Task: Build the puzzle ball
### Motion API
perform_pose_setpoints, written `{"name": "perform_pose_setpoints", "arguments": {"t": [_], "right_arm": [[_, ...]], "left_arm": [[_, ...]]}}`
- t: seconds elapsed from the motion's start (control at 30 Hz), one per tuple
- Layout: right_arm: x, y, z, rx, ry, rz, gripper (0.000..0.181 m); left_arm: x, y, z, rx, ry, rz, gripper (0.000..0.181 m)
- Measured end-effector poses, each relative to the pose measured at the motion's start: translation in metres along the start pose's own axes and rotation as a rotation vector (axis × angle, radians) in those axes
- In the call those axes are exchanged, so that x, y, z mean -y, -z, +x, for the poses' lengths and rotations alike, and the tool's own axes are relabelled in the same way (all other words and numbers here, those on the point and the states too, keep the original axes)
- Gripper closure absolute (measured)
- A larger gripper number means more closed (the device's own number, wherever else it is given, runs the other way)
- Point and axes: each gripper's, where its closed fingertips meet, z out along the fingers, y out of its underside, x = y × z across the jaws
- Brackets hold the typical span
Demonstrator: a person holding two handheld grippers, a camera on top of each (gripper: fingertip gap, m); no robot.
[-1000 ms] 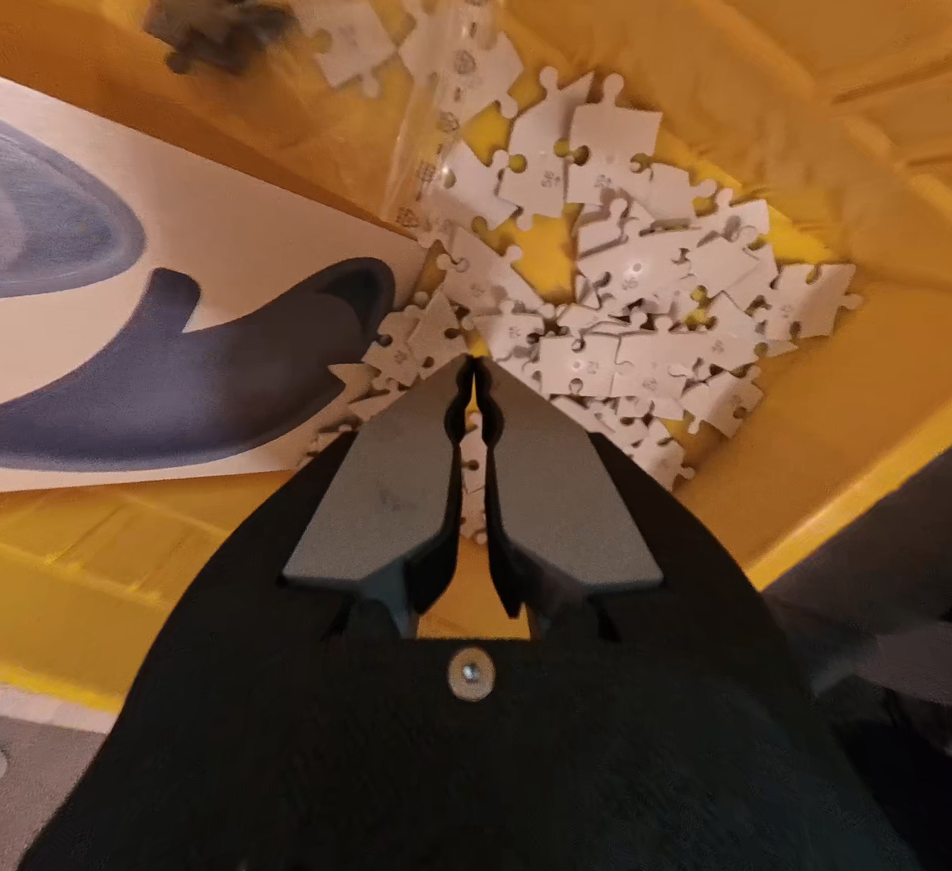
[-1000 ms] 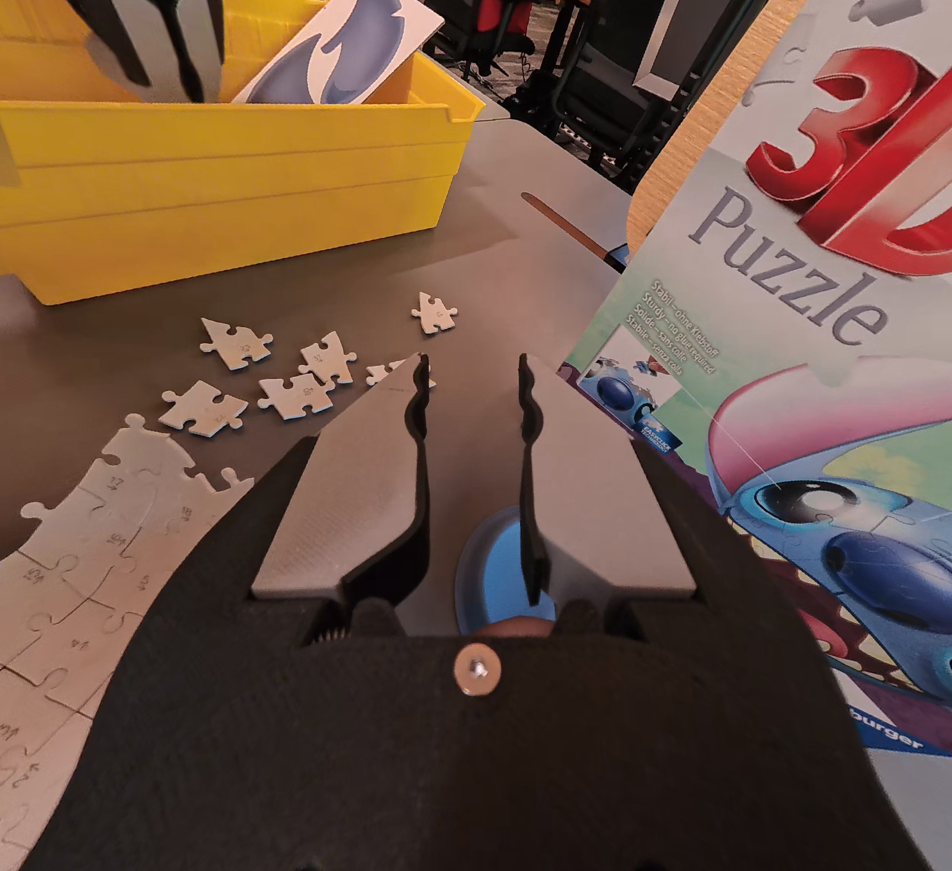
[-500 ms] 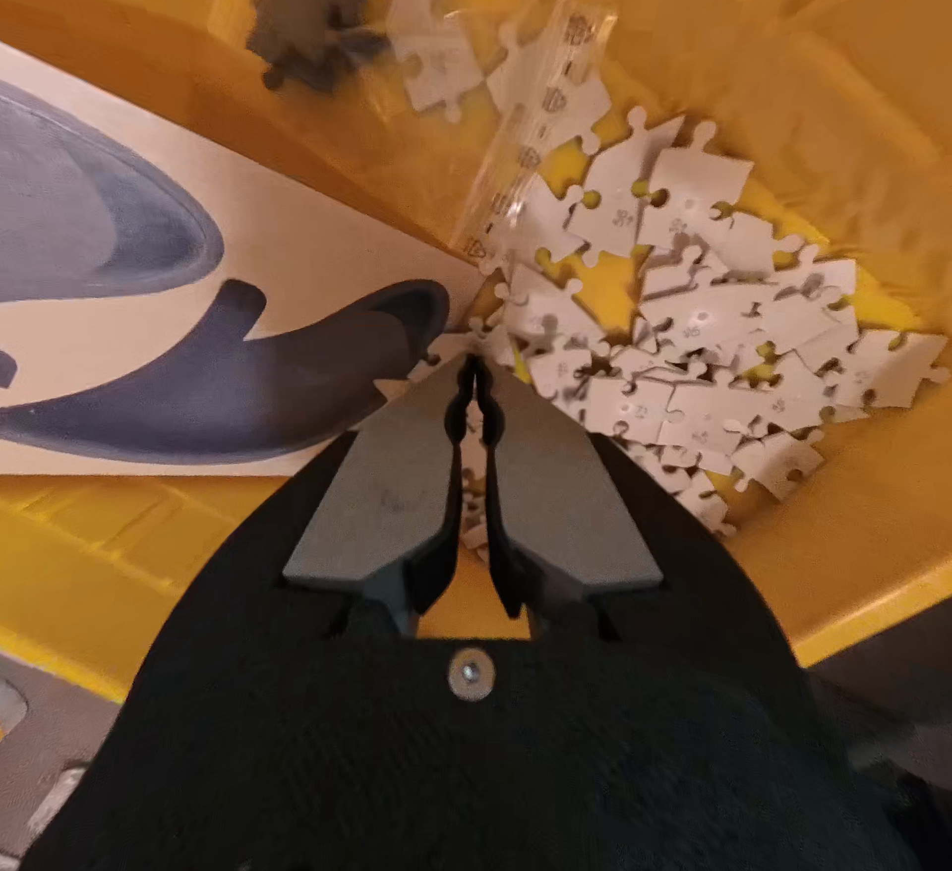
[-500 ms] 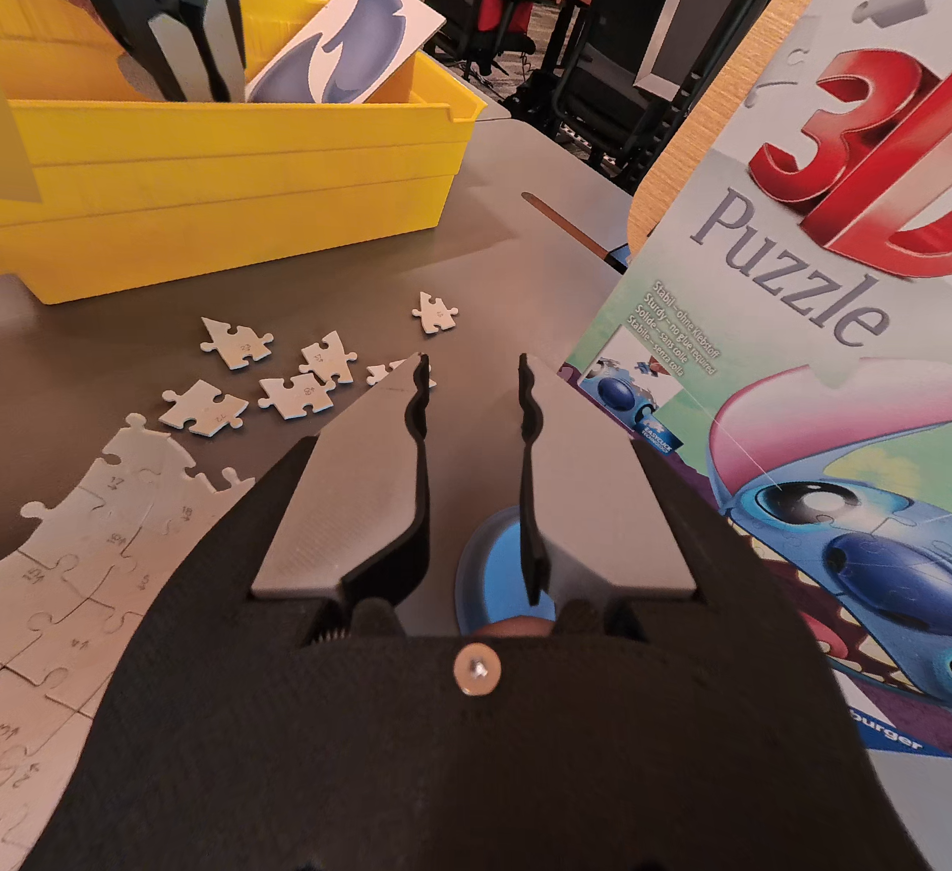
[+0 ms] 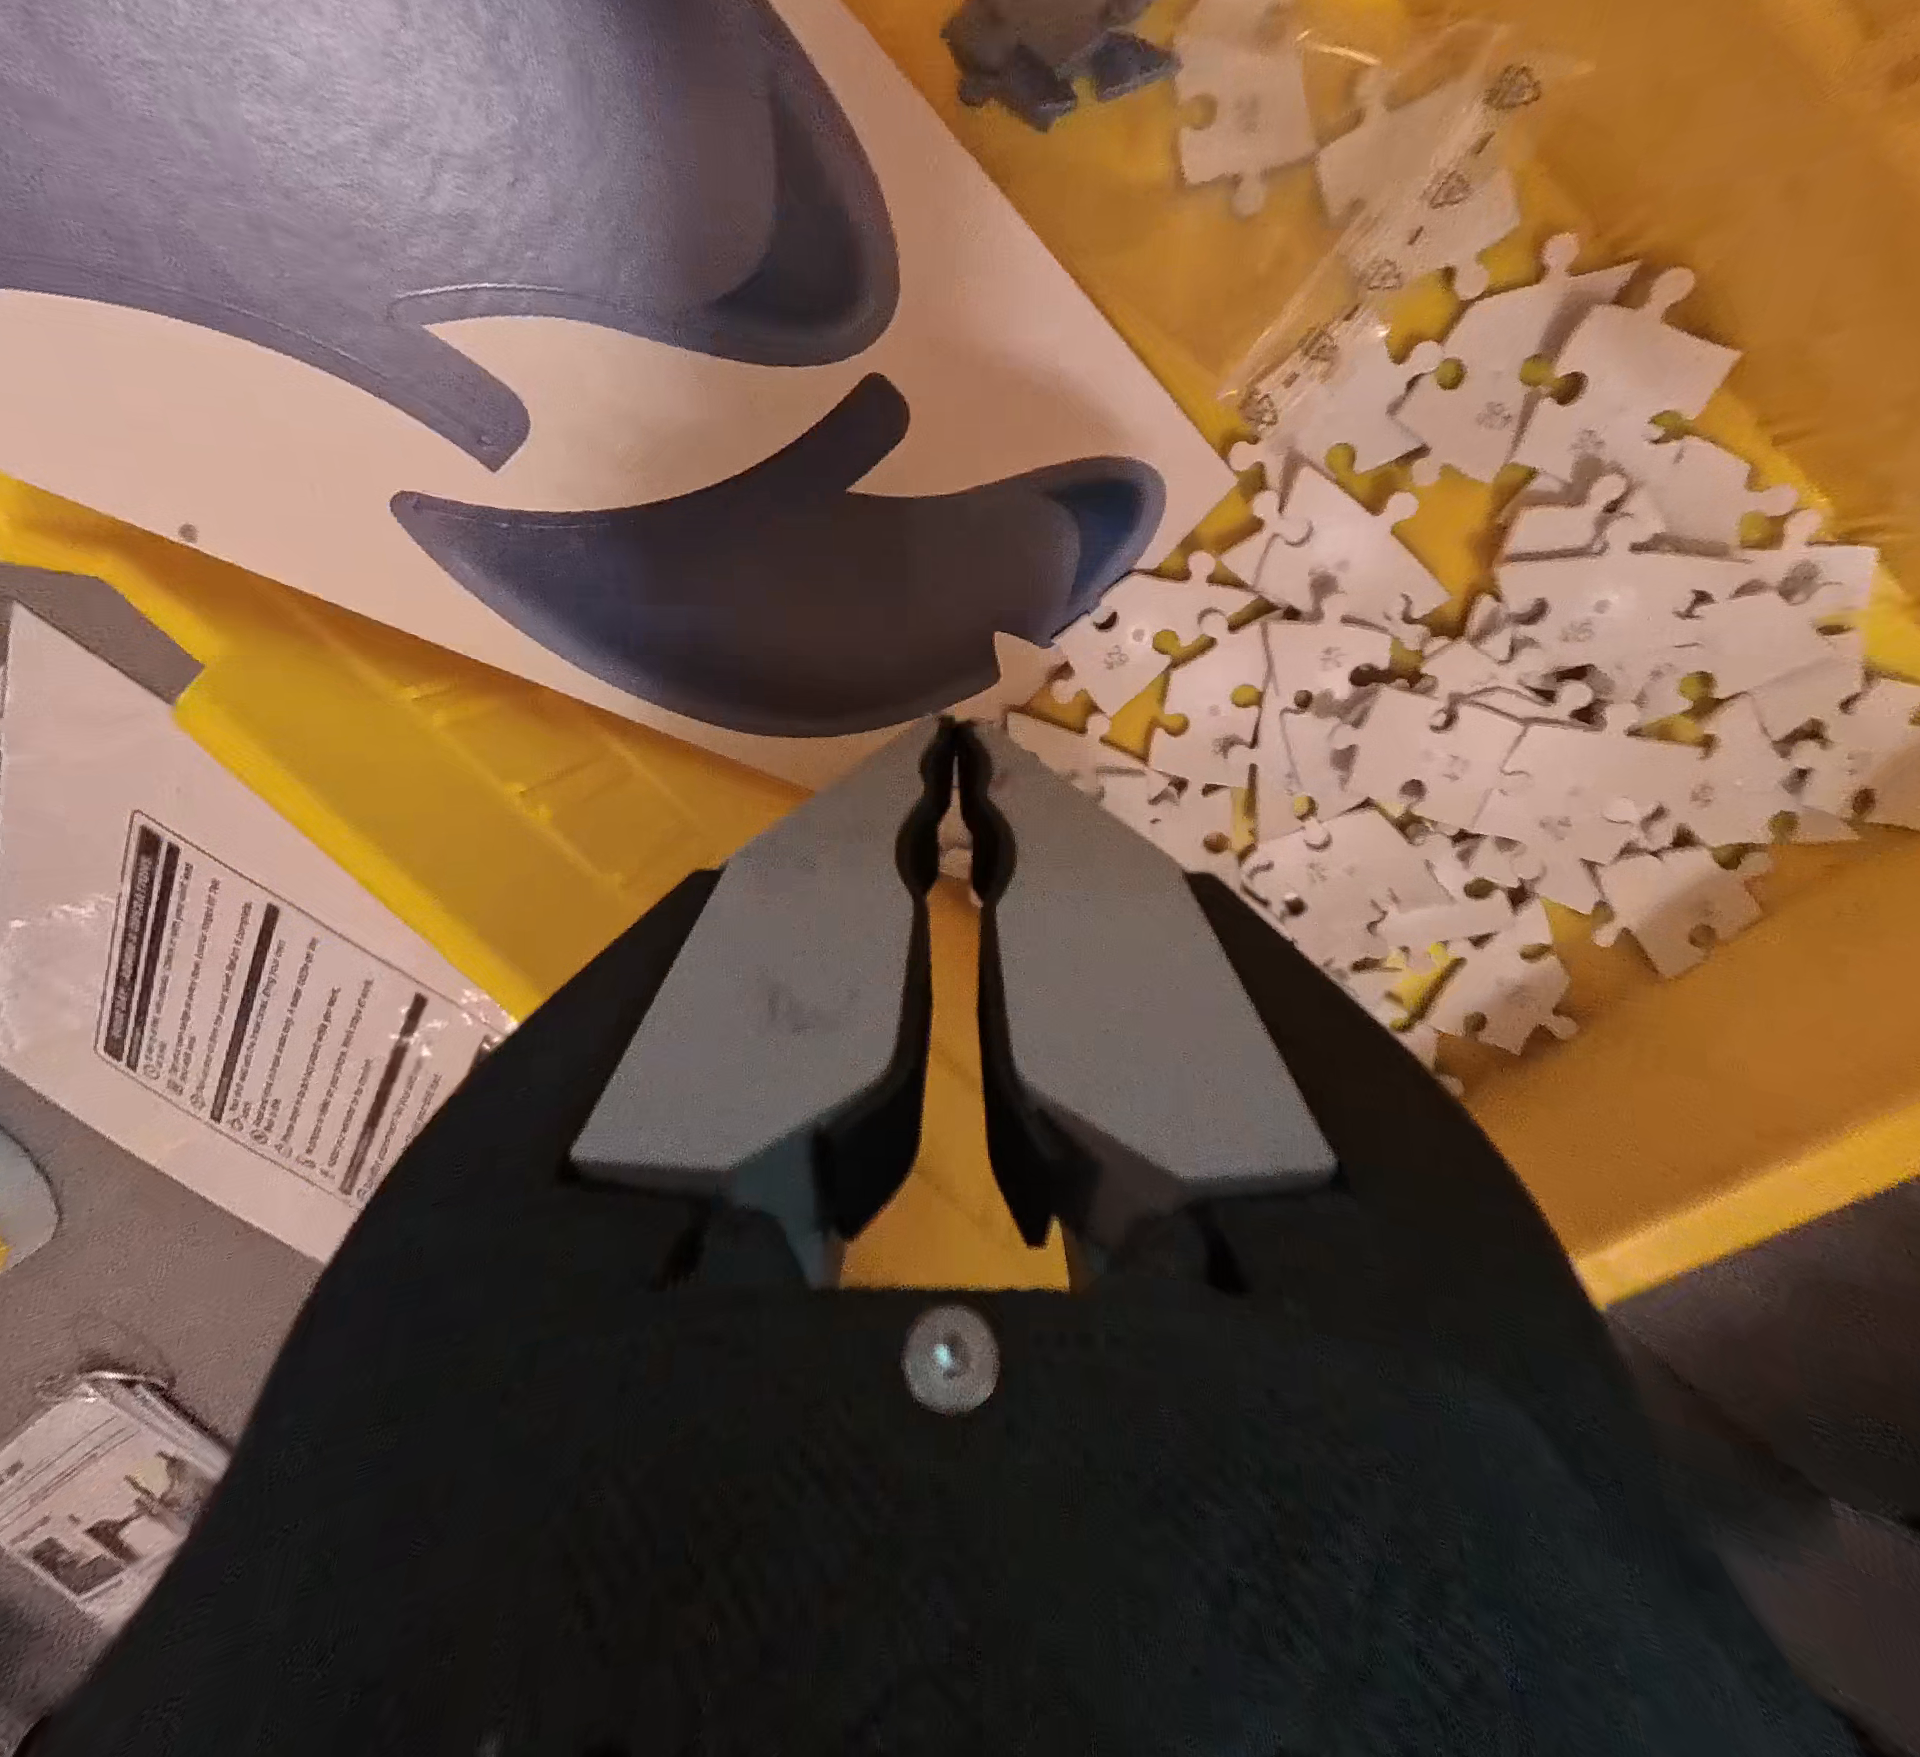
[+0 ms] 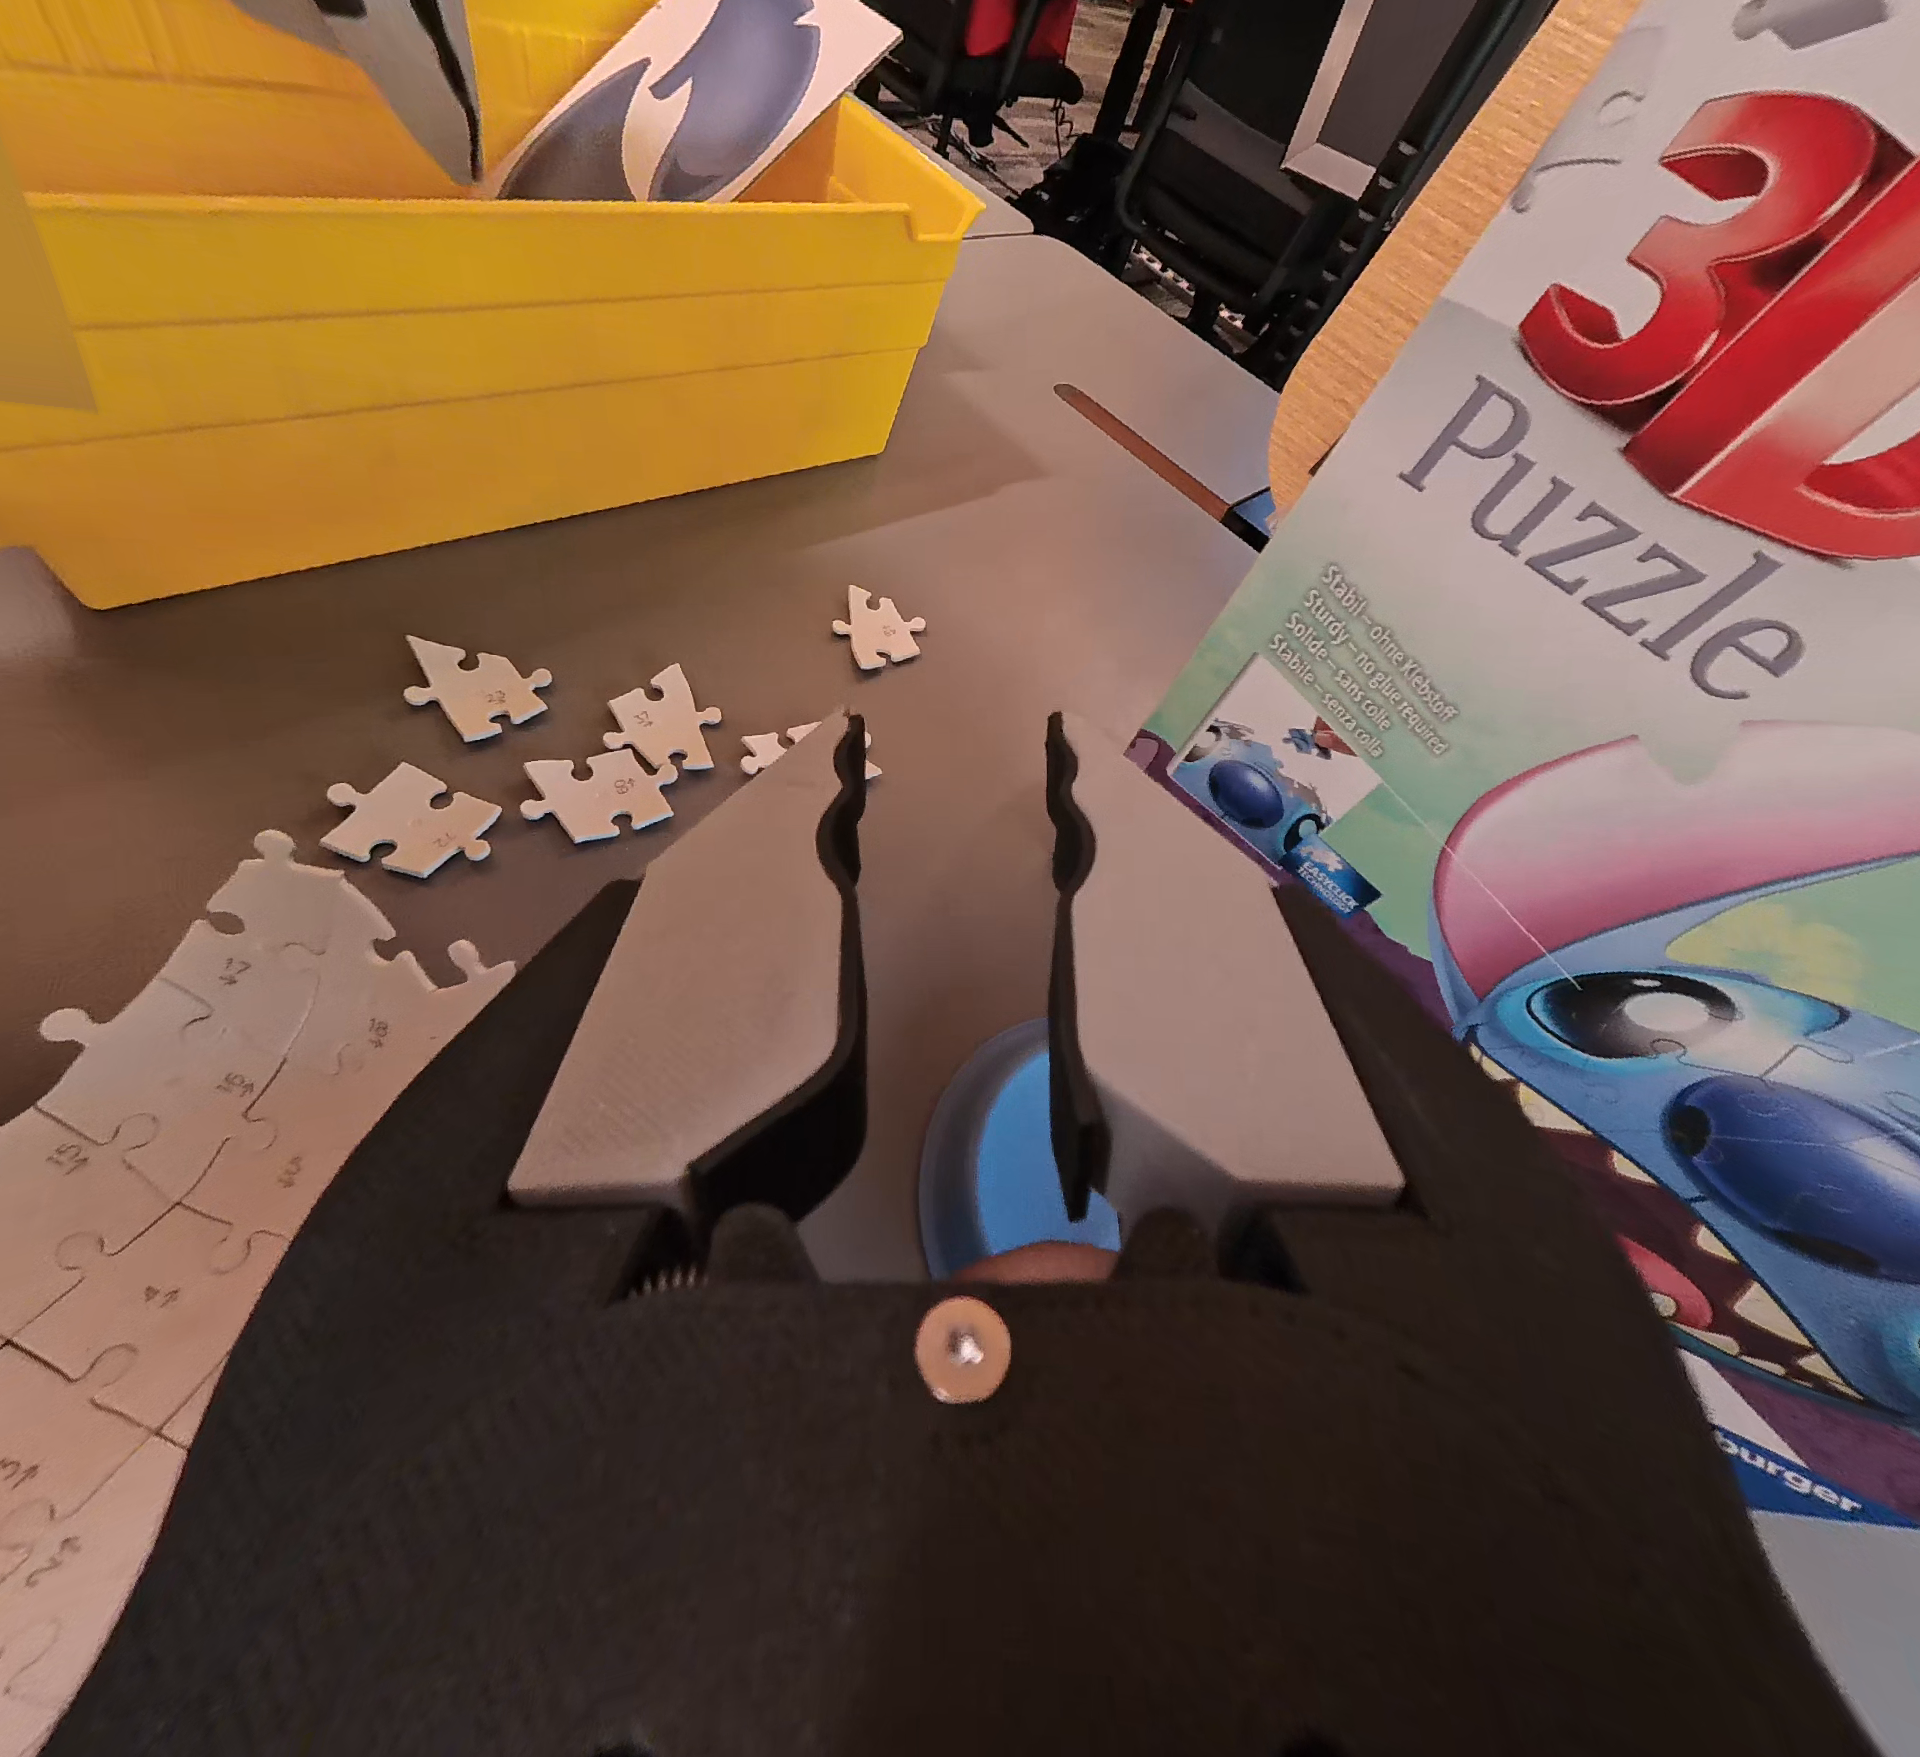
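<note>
L gripper (image 5: 956,751), fingers pinched together, apparently empty, hangs over yellow bin (image 5: 1621,1177) w/ loose puzzle pieces (image 5: 1538,668), probably picking. R gripper (image 6: 951,731), fingers narrowly apart, waits by joined strip (image 6: 177,1125).

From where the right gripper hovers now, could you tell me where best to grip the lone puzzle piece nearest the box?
Probably from above: the lone puzzle piece lies flat on the table, apart from the others. Pinch across its straighter edges, avoiding the tabs, with the right gripper.

I see pale loose puzzle pieces (image 5: 1538,668) heaped face-down in the yellow bin (image 5: 1558,1157). A few more scattered pieces (image 6: 597,793) lie on the table beside a joined, seemingly curved strip (image 6: 177,1136).
</note>
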Motion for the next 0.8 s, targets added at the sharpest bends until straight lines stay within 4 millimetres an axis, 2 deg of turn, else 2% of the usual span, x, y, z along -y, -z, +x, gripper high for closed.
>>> {"name": "perform_pose_setpoints", "arguments": {"t": [0.13, 0.23, 0.37, 0.47, 0.53, 0.6, 0.8], "right_arm": [[0.001, 0.001, 0.001, -0.004, 0.0, 0.005, 0.15], [0.002, 0.001, 0.001, -0.004, 0.001, 0.009, 0.15], [0.002, 0.001, 0.0, -0.002, 0.003, 0.008, 0.15], [0.002, 0.001, 0.0, -0.002, 0.002, 0.008, 0.15], [0.003, 0.001, 0.0, -0.002, 0.003, 0.01, 0.15], [0.002, 0.001, 0.0, -0.002, 0.002, 0.007, 0.15], [0.002, 0.001, 0.0, -0.002, 0.003, 0.007, 0.15]], "left_arm": [[-0.009, -0.018, 0.003, 0.043, -0.028, -0.108, 0.181], [-0.025, -0.029, 0.011, 0.031, -0.047, -0.222, 0.181], [-0.033, -0.024, 0.034, -0.07, -0.116, -0.246, 0.181], [-0.025, -0.013, 0.017, -0.016, -0.082, -0.189, 0.181], [-0.038, -0.008, 0.007, 0.003, -0.075, -0.229, 0.181], [-0.047, -0.008, 0.009, -0.011, -0.087, -0.268, 0.181], [-0.023, -0.011, 0.007, 0.023, -0.087, -0.174, 0.181]]}}
